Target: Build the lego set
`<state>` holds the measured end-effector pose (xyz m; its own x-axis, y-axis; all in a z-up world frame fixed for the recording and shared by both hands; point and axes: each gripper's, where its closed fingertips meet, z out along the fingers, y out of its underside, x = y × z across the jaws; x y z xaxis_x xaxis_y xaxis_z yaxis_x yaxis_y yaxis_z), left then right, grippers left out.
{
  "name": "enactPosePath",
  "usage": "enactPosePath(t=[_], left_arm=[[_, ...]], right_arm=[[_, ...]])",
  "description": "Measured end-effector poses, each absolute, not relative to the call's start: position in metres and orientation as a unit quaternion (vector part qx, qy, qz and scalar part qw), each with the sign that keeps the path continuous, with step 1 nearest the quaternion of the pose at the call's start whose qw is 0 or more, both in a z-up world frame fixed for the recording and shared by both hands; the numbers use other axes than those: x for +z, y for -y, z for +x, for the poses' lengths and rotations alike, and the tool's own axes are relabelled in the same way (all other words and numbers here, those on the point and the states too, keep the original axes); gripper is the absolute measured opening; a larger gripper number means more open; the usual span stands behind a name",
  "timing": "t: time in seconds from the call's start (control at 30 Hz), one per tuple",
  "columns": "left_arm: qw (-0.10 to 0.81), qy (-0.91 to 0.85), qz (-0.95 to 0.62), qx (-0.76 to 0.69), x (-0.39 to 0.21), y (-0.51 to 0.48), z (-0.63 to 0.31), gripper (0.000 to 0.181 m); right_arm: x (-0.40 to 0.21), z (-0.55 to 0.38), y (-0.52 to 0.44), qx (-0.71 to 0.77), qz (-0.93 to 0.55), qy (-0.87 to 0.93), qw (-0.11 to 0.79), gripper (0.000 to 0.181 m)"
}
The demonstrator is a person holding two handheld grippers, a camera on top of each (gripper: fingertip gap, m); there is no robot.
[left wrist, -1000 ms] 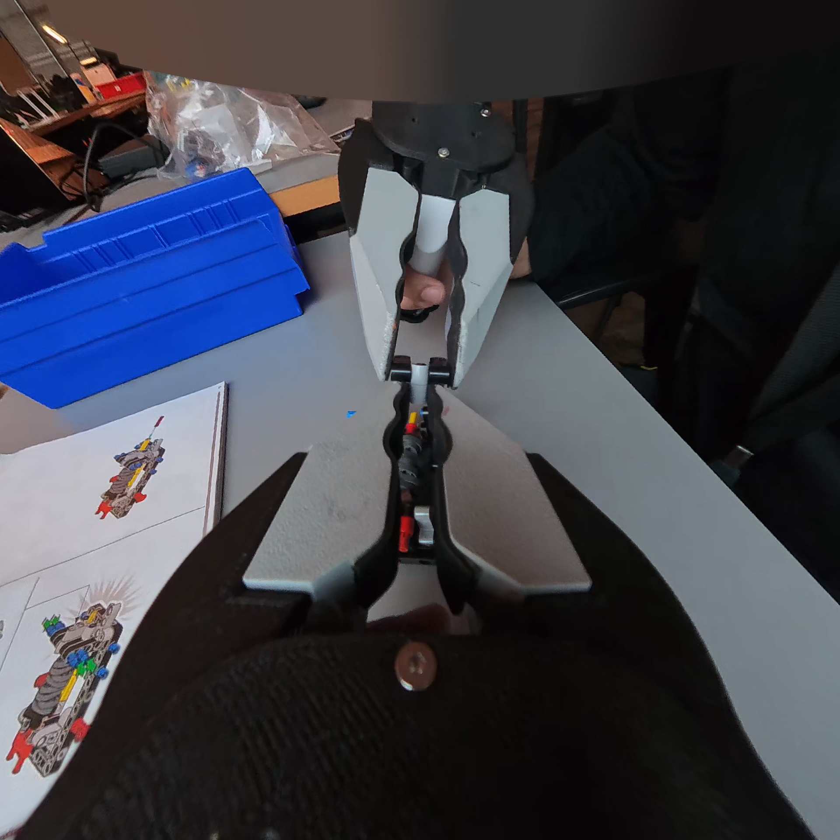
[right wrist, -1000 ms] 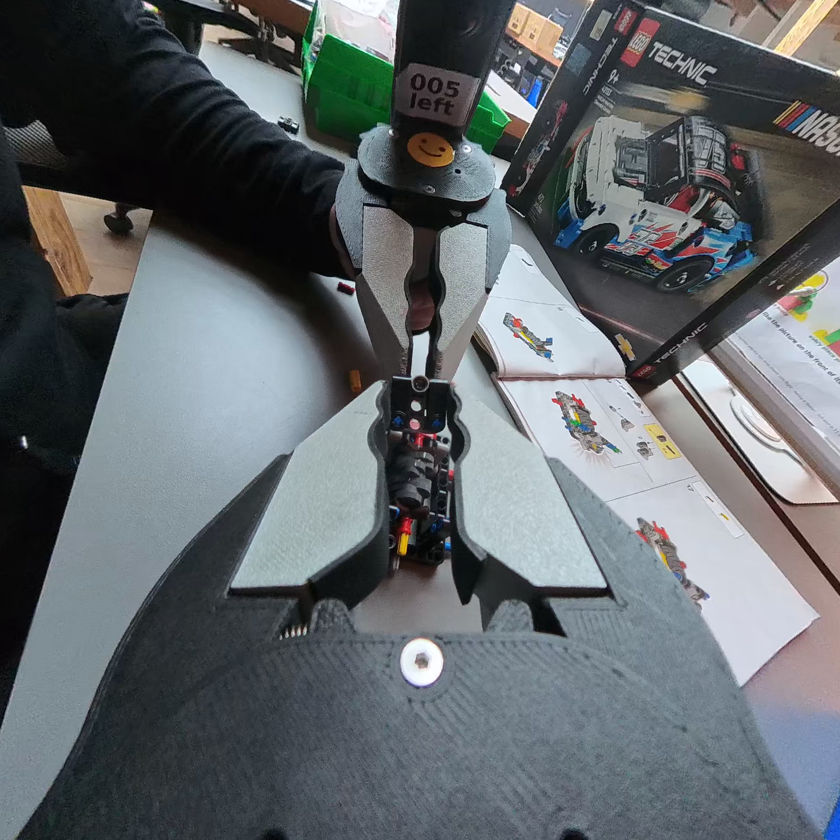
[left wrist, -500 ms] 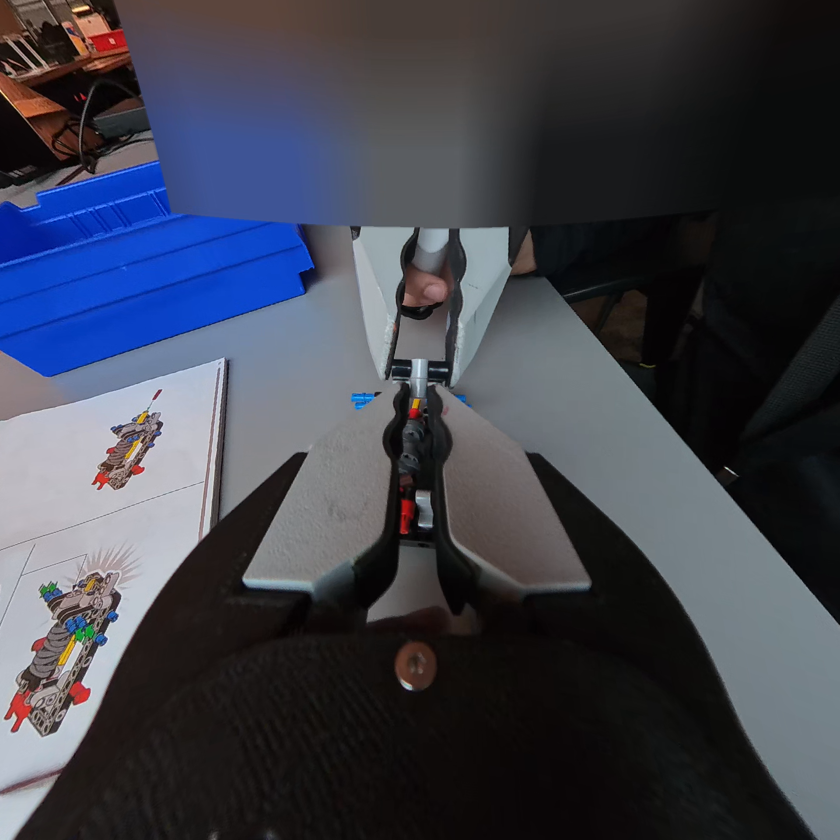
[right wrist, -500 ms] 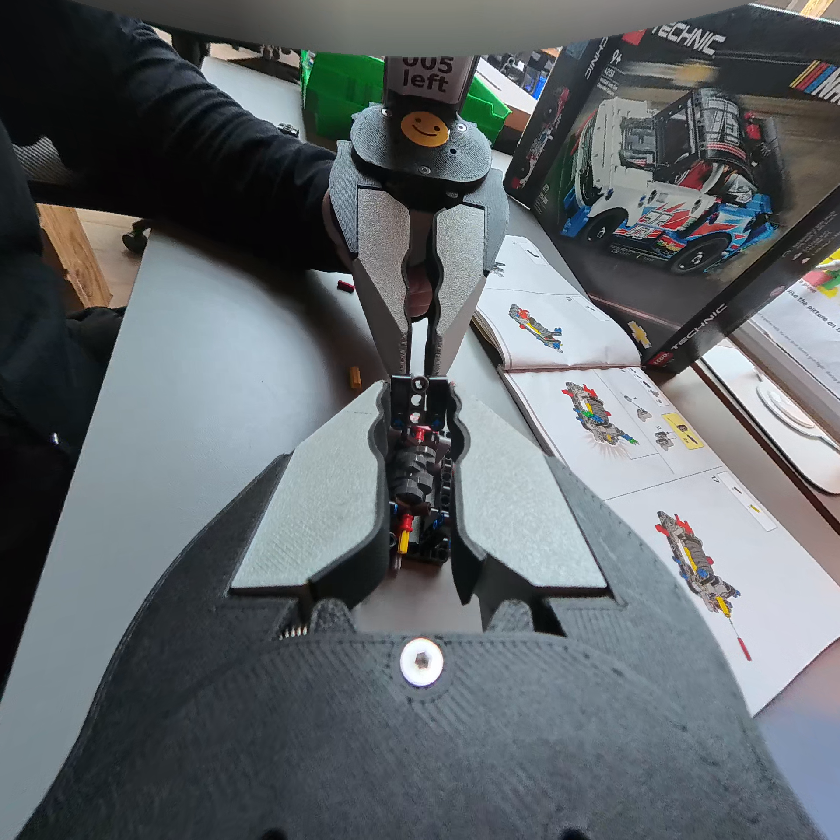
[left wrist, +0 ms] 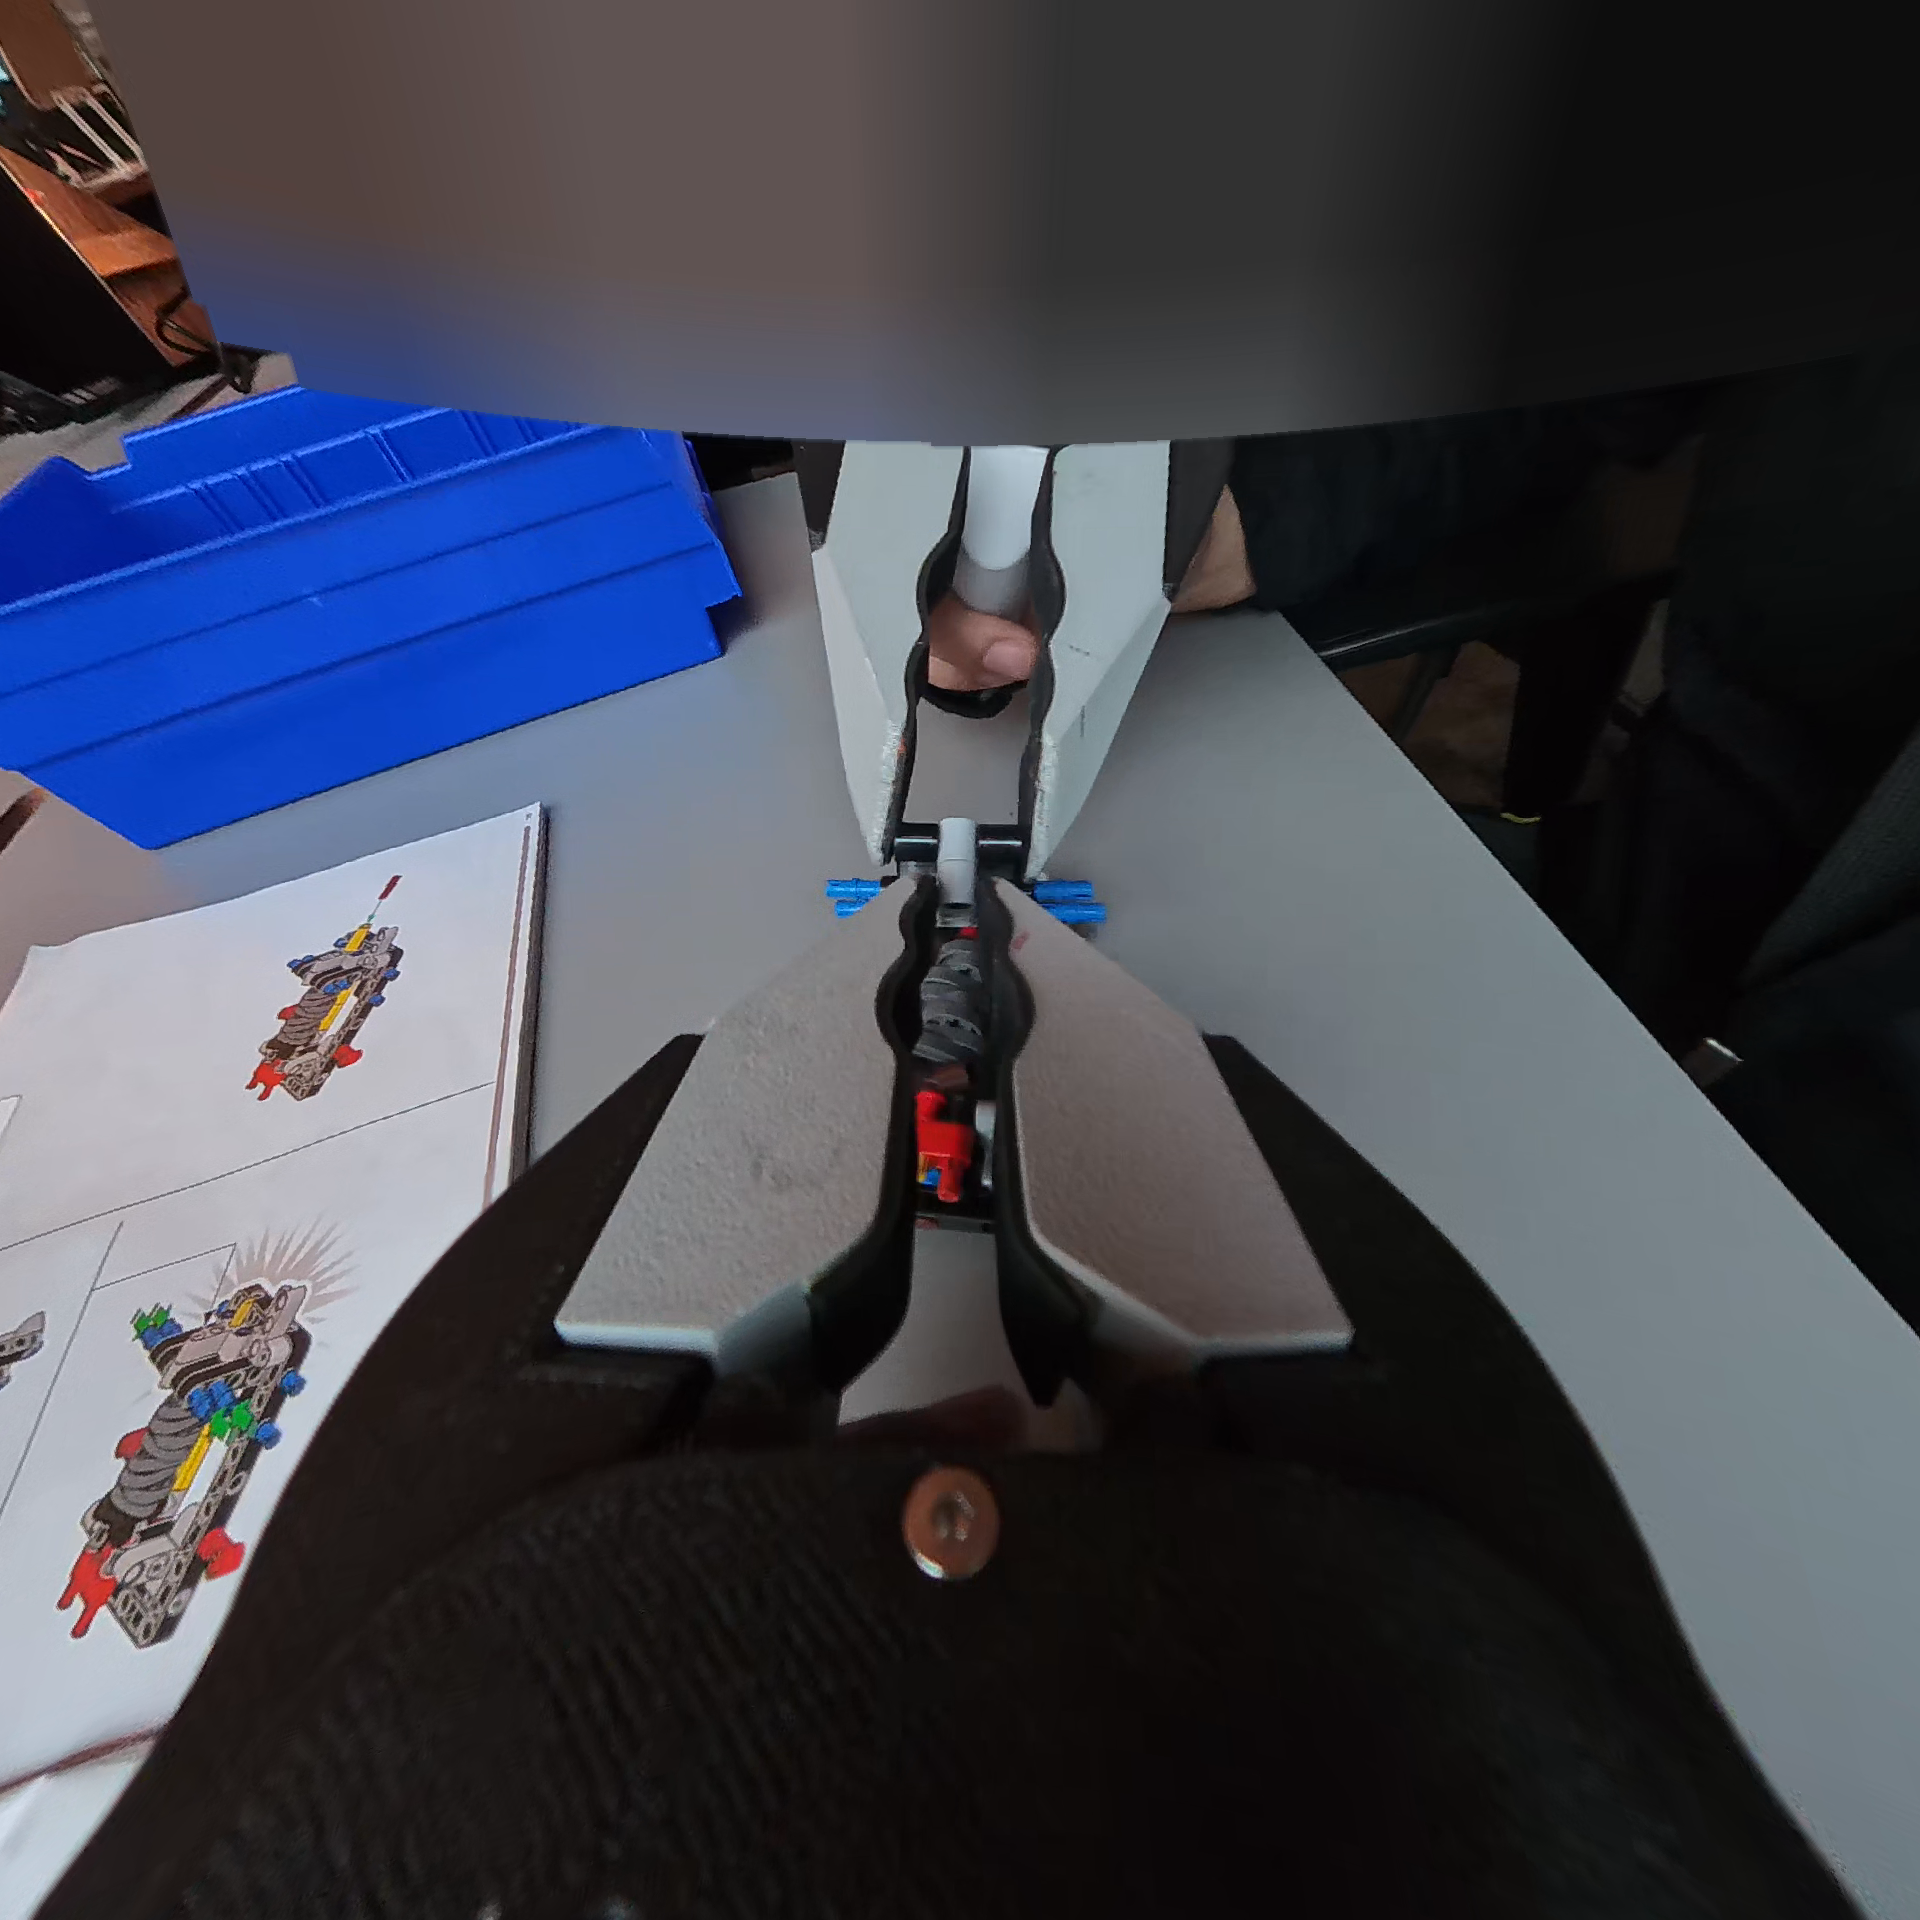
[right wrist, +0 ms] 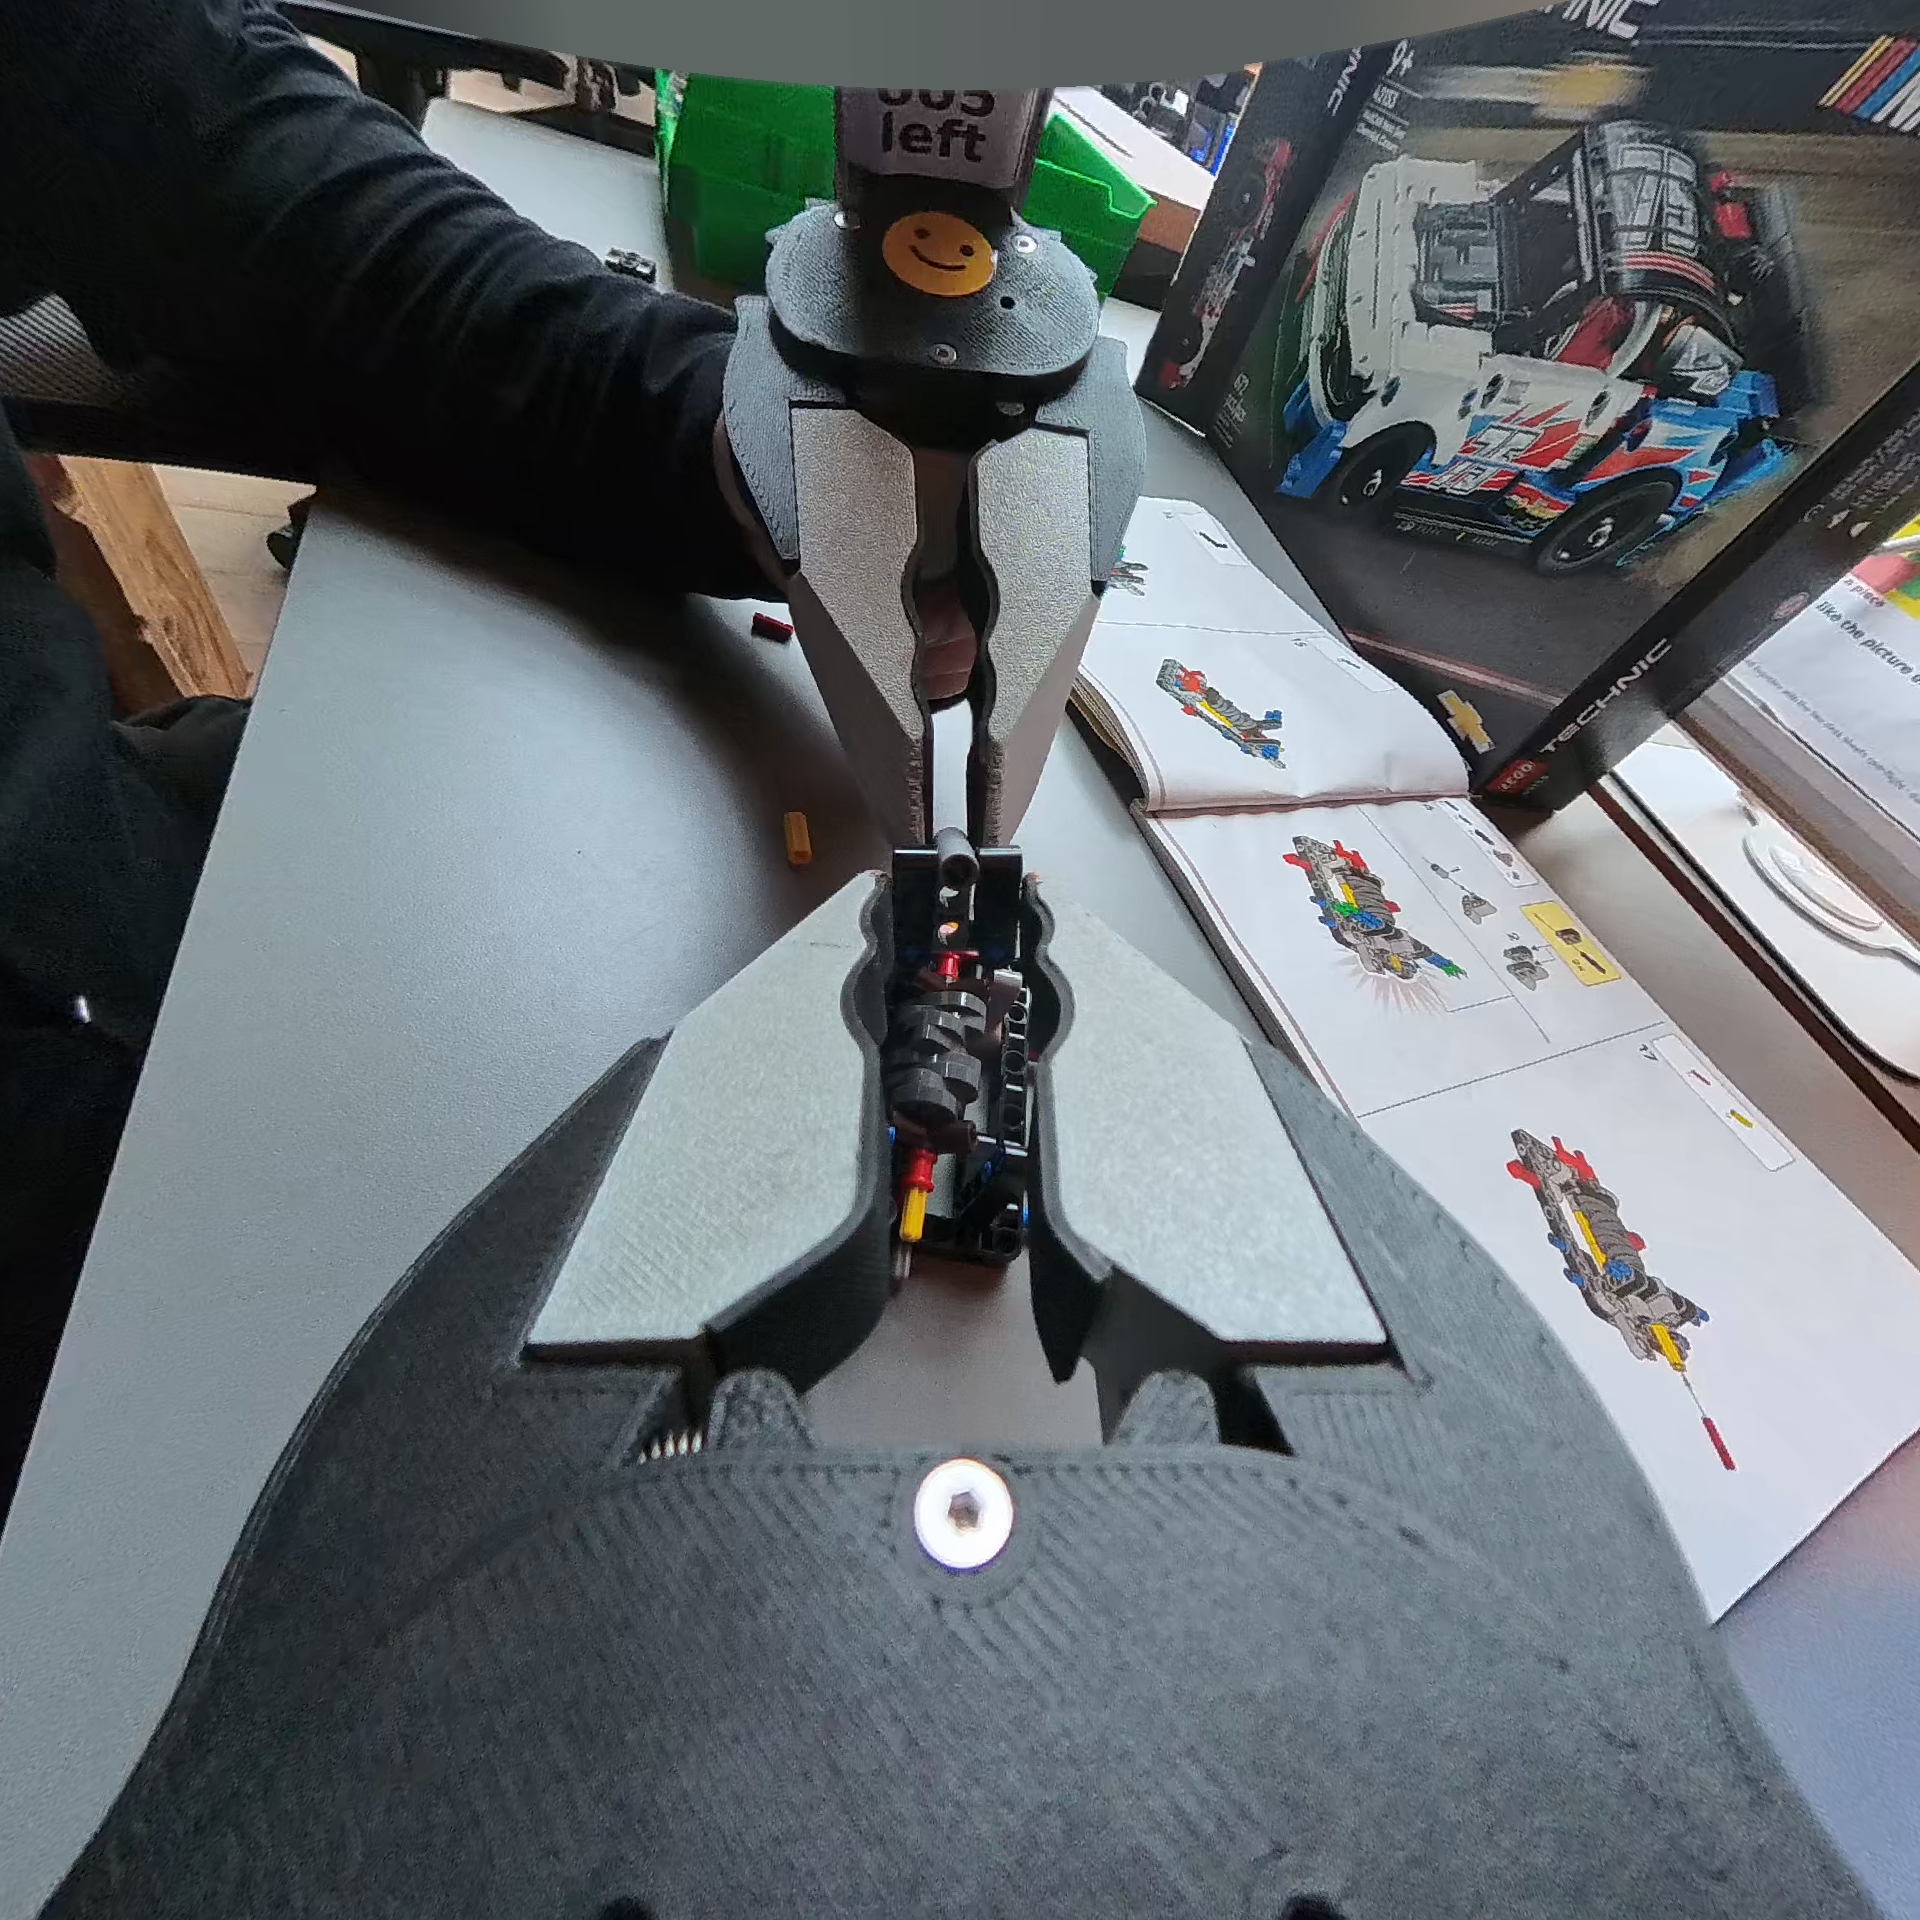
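Grey table (left wrist: 1351, 935) | blue bin (left wrist: 364, 582) contents unseen | both tongs (left wrist: 954, 904) (right wrist: 961, 883) clamp lego assembly (right wrist: 961, 1070)

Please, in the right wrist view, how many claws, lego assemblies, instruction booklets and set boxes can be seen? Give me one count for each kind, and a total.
Claws: 2, the right claw and the left claw, both shut on the assembly
Lego assembly: 1
Instruction booklet: 1, lying open
Set box: 1
Total: 5
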<state>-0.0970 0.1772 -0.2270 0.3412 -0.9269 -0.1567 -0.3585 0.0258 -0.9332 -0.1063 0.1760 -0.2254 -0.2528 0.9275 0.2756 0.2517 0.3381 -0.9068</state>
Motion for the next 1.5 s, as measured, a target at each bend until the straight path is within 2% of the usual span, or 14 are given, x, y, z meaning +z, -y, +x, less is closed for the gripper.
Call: enactPosePath(t=[0.53, 0.67, 0.77, 0.8, 0.97, 1.1, 1.3, 1.5], left_arm=[[0.510, -0.478, -0.645, -0.308, -0.219, -0.177, -0.094, 0.005], [0.514, -0.477, -0.647, -0.301, -0.214, -0.178, -0.095, 0.006], [0.504, -0.470, -0.653, -0.314, -0.214, -0.178, -0.100, 0.014], [0.494, -0.454, -0.665, -0.327, -0.215, -0.181, -0.103, 0.023], [0.386, -0.397, -0.686, -0.472, -0.215, -0.169, -0.098, 0.045], [0.402, -0.394, -0.632, -0.532, -0.188, -0.153, -0.091, 0.032], [0.369, -0.384, -0.609, -0.588, -0.182, -0.139, -0.085, 0.031], [0.366, -0.382, -0.590, -0.610, -0.178, -0.135, -0.088, 0.022]], right_arm=[[-0.227, -0.105, -0.177, 0.399, -0.433, 0.687, 0.426, 0.021], [-0.222, -0.104, -0.179, 0.452, -0.445, 0.665, 0.393, 0.021], [-0.211, -0.100, -0.186, 0.501, -0.449, 0.634, 0.381, 0.021], [-0.205, -0.096, -0.186, 0.526, -0.440, 0.626, 0.372, 0.021], [-0.173, -0.083, -0.177, 0.639, -0.363, 0.601, 0.314, 0.021], [-0.164, -0.084, -0.165, 0.666, -0.321, 0.615, 0.274, 0.020], [-0.165, -0.098, -0.146, 0.652, -0.285, 0.644, 0.280, 0.021], [-0.164, -0.106, -0.139, 0.653, -0.267, 0.654, 0.273, 0.021]])
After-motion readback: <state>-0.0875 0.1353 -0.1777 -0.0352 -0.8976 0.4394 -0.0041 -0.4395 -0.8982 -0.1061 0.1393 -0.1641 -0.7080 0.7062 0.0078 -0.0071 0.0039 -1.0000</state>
